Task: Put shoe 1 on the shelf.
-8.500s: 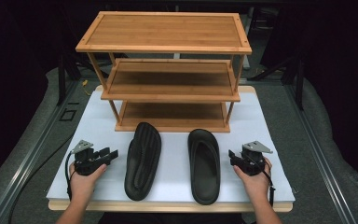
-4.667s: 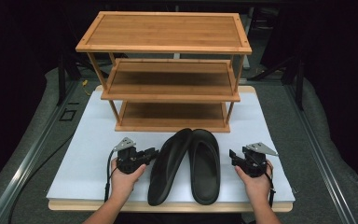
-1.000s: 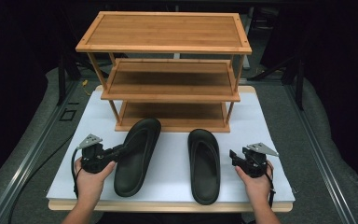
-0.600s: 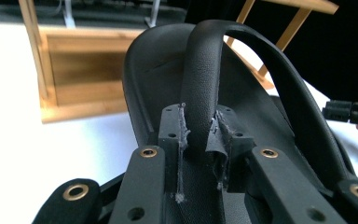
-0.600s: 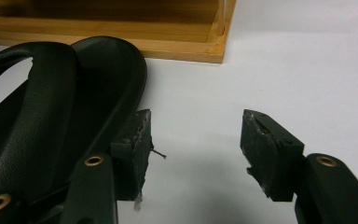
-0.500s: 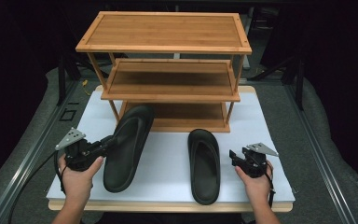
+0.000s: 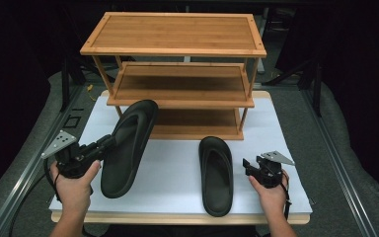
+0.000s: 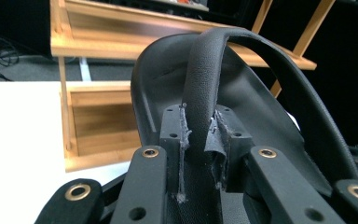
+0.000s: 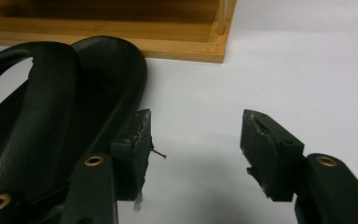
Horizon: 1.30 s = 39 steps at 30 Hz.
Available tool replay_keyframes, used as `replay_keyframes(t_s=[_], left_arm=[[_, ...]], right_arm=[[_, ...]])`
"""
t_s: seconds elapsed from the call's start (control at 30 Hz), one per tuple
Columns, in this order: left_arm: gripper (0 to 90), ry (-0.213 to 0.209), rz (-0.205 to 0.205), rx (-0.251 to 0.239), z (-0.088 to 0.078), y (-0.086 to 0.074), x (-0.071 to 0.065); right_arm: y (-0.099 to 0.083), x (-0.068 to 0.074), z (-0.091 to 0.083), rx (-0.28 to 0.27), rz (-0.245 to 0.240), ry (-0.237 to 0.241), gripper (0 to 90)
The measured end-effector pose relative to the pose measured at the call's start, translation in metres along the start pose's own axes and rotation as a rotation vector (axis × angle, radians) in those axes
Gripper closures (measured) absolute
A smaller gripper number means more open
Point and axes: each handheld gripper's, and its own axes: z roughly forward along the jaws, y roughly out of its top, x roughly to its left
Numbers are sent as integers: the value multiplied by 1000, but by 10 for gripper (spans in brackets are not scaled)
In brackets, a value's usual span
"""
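we have the left gripper (image 7: 96,148) with its fingers (image 8: 177,140) clamped on the strap (image 8: 200,84) of the left sandal (image 7: 128,143), and they have just been closing a little tighter on it. that sandal is tilted up, its toe end raised toward the wooden rack (image 7: 177,74) and hanging in front of the lower shelf (image 7: 192,129), while its heel end looks low, near the white surface (image 7: 177,168); we cannot tell whether it touches. so we judge the first pick-up done and the carry toward the rack only begun. the right sandal (image 7: 216,173) lies flat on the surface, well short of the rack, untouched. our right gripper (image 7: 250,169) rests just beside it with its fingers (image 9: 135,144) apart and nothing between them; in the right gripper view one finger sits close against the sandal's edge without gripping. all three shelves of the rack are bare, so nothing is put away yet. what is left, as we read it: set the held sandal on a shelf, let go, then take the second sandal and place it next to the first.
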Motion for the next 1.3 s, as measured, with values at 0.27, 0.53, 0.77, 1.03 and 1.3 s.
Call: replay_keyframes(t_s=[0.27, 0.53, 0.77, 1.03, 1.3], left_arm=[[754, 17, -17, -65, 8, 12, 3], [756, 31, 6, -118, 26, 20, 3], [758, 44, -10, -131, 44, 27, 6], [759, 65, -10, -115, 73, 41, 7], [762, 82, -40, -149, 98, 55, 14]], right_arm=[[0, 0, 0, -2, 1, 4, 431], [0, -1, 0, -2, 4, 9, 431], [0, -1, 0, -3, 1, 12, 431], [0, 0, 0, -1, -1, 8, 431], [1, -2, 0, -11, 9, 23, 431]])
